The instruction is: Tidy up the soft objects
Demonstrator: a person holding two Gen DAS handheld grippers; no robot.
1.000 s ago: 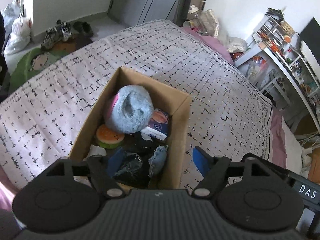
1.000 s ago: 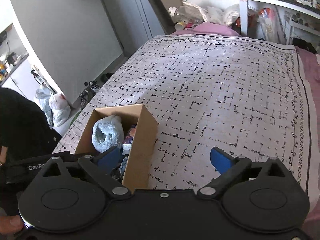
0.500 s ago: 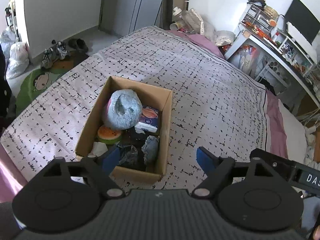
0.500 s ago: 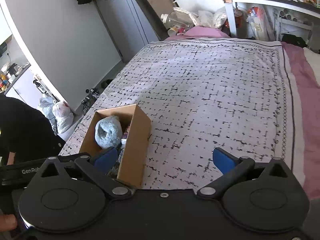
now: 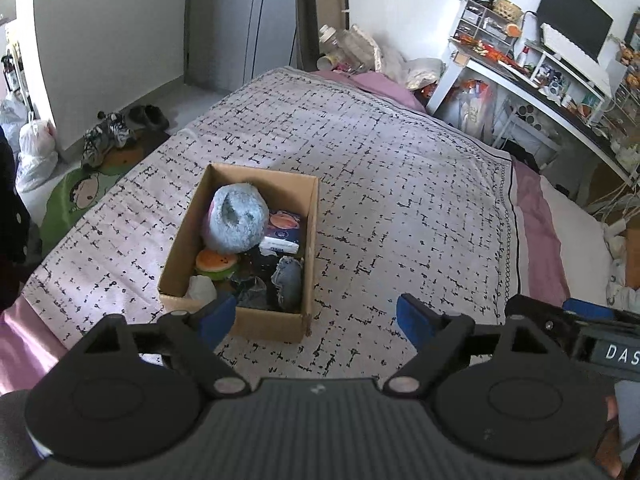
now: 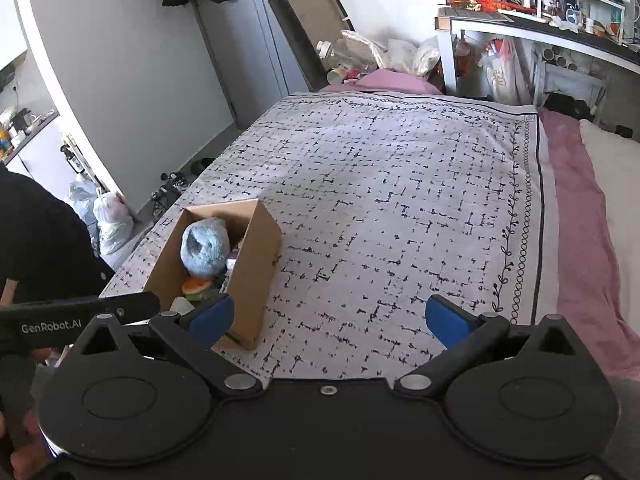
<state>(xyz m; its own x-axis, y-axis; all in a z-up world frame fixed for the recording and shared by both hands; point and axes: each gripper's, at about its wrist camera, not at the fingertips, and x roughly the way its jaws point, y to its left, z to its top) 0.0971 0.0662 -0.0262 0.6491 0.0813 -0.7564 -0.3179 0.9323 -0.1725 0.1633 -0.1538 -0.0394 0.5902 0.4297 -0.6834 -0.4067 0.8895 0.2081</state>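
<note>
A cardboard box [image 5: 308,216] [image 6: 256,264] stands on the patterned bed cover. Inside it lie a fluffy blue plush [image 5: 238,216] [image 6: 204,246], an orange-and-green toy [image 5: 216,264], a small printed pack [image 5: 282,230], a white soft item [image 5: 202,288] and dark denim pieces [image 5: 286,282]. My left gripper [image 5: 316,314] hangs above and in front of the box's near end, its jaws opening with nothing between them. My right gripper [image 6: 338,314] hovers to the right of the box, open and empty.
The bed cover [image 6: 400,200] stretches far and right of the box. A cluttered white desk [image 5: 520,76] stands beyond the bed at right. Shoes [image 5: 108,132] and a green mat [image 5: 76,196] lie on the floor left. A person's dark sleeve [image 6: 36,240] is at left.
Both grippers have pulled back and up from the box, which now looks smaller and farther. The left gripper's jaws have spread wider. The box's contents have not moved.
</note>
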